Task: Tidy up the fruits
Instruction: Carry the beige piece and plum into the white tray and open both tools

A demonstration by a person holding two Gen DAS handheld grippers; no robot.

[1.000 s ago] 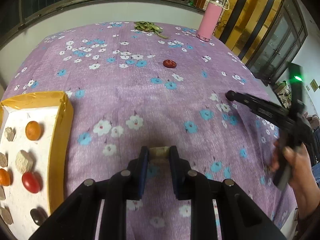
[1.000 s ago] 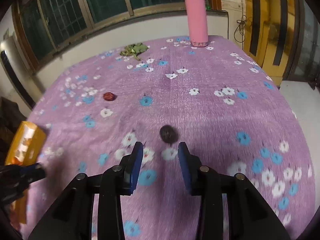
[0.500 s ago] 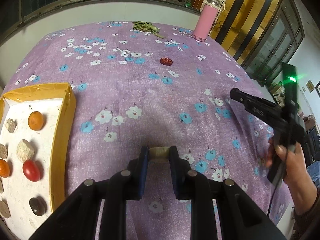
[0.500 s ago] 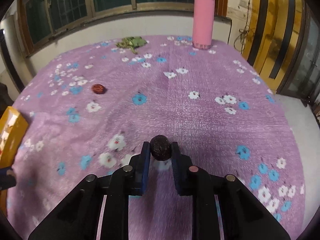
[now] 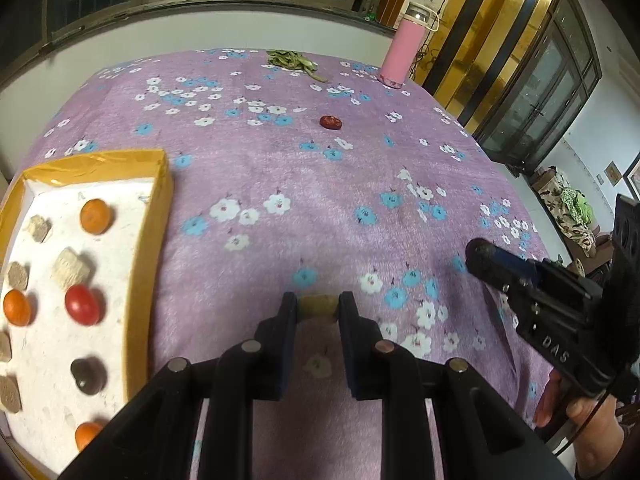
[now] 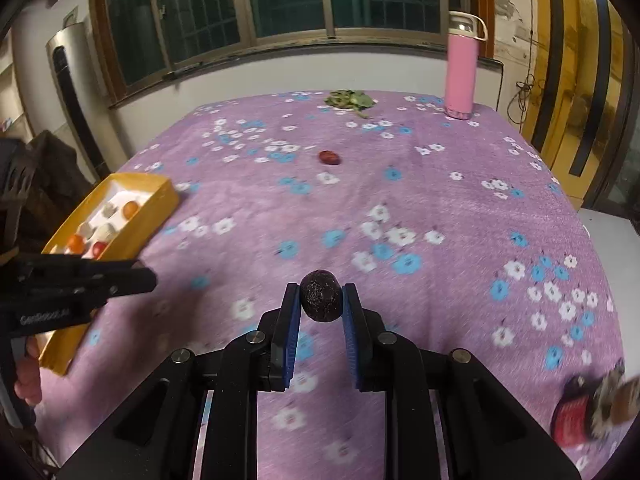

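Right claw (image 6: 320, 302) is clenched on a dark round fruit (image 6: 321, 296). Left claw (image 5: 318, 309) grips a tan chunk (image 5: 318, 307); yellow tray (image 5: 160, 216) sits at 9 o'clock.

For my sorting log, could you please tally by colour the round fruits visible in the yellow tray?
orange fruits: 3
red fruit: 1
dark fruit: 1
Total: 5
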